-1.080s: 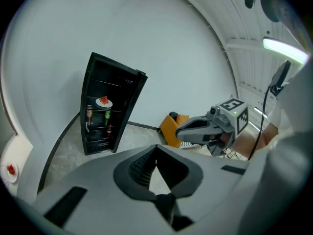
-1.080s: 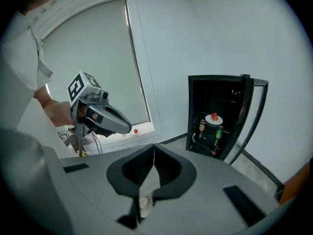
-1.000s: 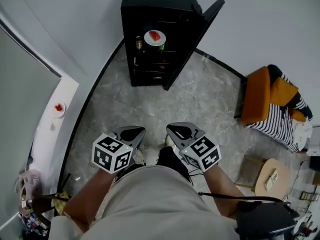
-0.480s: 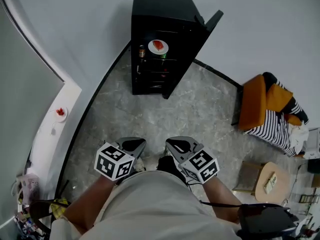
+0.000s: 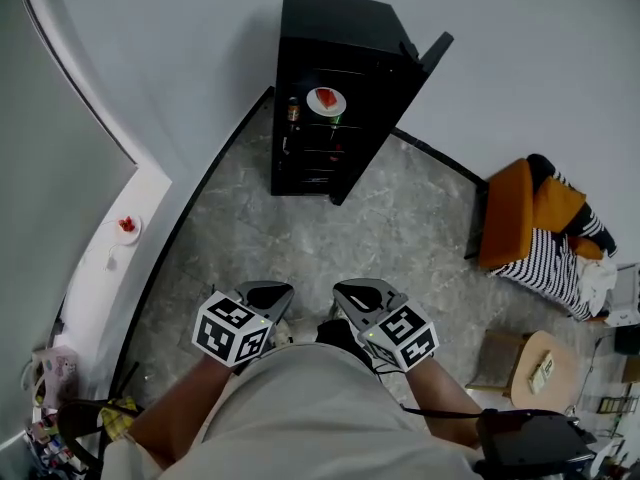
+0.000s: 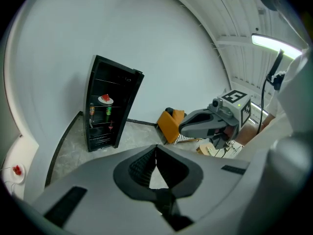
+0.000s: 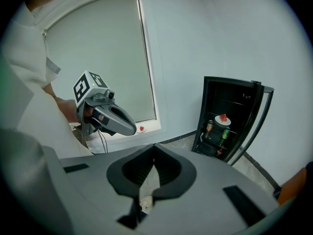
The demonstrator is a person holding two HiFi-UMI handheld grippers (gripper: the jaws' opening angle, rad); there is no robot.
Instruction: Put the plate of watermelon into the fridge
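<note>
The white plate of watermelon (image 5: 326,101) sits on an upper shelf inside the black fridge (image 5: 352,30), whose door (image 5: 424,60) stands open to the right. The left gripper view shows the plate (image 6: 105,100) in the fridge (image 6: 126,77), and so does the right gripper view, plate (image 7: 223,119) and fridge (image 7: 212,93). Both grippers are held close to the person's waist, far from the fridge. My left gripper (image 5: 265,291) is shut and empty, its tips (image 6: 156,148) meeting. My right gripper (image 5: 361,291) is also shut with nothing in it, tips (image 7: 154,147) together.
A second small plate with red pieces (image 5: 127,227) rests on the white window ledge at the left. An orange chair with striped cloth (image 5: 540,228) stands at the right, with a small round table (image 5: 540,360) near it. Bottles (image 5: 293,111) stand on the fridge shelves. Grey stone floor (image 5: 330,238) lies between me and the fridge.
The view has drifted: the fridge now sits further right and slightly lower in the head view and looks a little smaller. Both grippers stay shut near the waist.
</note>
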